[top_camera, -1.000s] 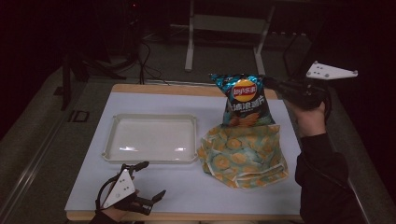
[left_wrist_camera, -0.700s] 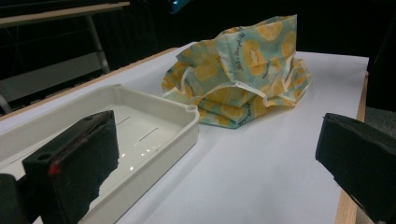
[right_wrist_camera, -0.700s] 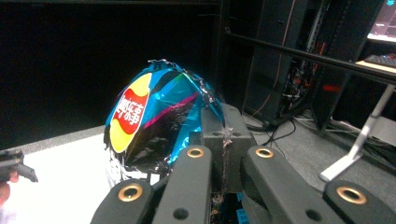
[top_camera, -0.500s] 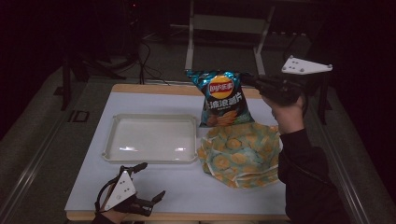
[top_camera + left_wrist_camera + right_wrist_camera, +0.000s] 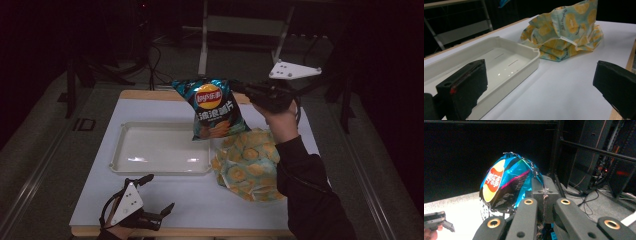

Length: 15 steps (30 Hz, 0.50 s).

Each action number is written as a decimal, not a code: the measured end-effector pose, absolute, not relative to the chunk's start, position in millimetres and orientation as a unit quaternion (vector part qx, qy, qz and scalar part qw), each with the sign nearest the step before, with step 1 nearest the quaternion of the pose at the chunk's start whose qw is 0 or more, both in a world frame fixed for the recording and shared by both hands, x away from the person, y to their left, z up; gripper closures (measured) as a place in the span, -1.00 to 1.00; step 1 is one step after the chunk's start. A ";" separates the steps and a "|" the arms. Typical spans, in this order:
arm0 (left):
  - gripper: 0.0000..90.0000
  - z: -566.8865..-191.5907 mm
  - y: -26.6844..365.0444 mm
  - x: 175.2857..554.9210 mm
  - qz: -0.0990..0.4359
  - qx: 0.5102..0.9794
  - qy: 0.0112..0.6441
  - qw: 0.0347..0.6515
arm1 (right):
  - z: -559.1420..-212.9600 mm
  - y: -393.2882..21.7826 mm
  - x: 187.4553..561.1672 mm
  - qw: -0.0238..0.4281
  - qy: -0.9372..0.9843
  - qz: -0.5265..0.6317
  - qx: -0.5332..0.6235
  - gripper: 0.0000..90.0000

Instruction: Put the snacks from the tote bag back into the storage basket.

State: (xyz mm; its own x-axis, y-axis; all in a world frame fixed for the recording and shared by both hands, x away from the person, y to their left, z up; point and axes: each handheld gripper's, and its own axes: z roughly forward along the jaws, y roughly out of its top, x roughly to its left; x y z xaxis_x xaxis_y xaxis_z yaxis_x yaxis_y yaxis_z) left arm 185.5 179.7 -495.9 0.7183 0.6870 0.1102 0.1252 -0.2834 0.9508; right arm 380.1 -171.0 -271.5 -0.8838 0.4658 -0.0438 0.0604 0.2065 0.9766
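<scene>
White and smooth, the worktop (image 5: pixel 165 200) carries a shallow glossy plastic tray (image 5: pixel 160 167) beside a crumpled lemon-print cloth (image 5: pixel 250 165), while the right tool (image 5: pixel 239 87), closed on the crinkled seam of a shiny foil chip bag (image 5: pixel 214 107), holds it above them, and the left tool (image 5: pixel 161 200) rests wide open and empty near the front edge.

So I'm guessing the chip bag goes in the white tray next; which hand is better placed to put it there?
Right. The right gripper is already shut on the chip bag's top edge, holding it in the air beside the white tray. The left gripper rests open and empty at the table's near edge.
</scene>
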 end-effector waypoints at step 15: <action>-1.00 -495.2 187.0 179.8 0.269 0.755 0.271 0.533 | -286.3 -109.4 378.0 0.151 0.751 0.621 0.165 1.00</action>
State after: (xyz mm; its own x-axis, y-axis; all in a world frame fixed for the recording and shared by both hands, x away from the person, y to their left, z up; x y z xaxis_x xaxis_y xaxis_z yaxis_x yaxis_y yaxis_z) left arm 179.8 187.0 -495.2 0.7089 0.6953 0.1181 0.1220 -0.2857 0.9505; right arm 378.0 -109.4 -286.3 -0.8999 0.4356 -0.0215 0.0604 0.1734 0.9830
